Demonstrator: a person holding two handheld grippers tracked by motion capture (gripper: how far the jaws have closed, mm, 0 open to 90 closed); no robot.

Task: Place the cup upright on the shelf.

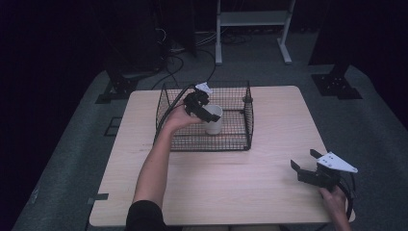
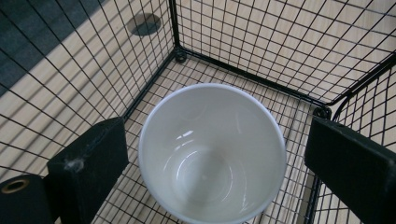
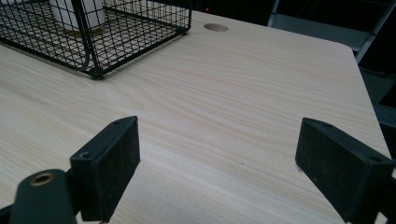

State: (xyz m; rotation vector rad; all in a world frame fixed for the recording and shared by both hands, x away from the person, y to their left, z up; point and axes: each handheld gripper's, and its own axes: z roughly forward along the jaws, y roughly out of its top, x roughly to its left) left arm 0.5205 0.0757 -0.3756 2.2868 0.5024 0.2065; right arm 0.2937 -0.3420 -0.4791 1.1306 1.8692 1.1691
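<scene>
A white cup (image 1: 215,120) stands upright inside a black wire basket (image 1: 202,146) at the back middle of the table. My left gripper (image 1: 206,111) reaches into the basket from the left, just over the cup. In the left gripper view the empty cup (image 2: 212,154) sits between the open jaws of my left gripper (image 2: 217,135), with a small gap on each side; the basket's mesh (image 2: 177,51) rises behind it. Near the table's front right corner my right gripper (image 1: 304,160) is open with nothing in it, and in its own view my right gripper (image 3: 215,149) hovers over bare wood.
The light wooden table (image 1: 231,192) has a round cable hole (image 3: 216,27) near its far edge. The basket (image 3: 93,28) with the cup (image 3: 79,11) lies ahead and left of the right gripper. A metal stand (image 1: 252,19) and cables are on the floor beyond.
</scene>
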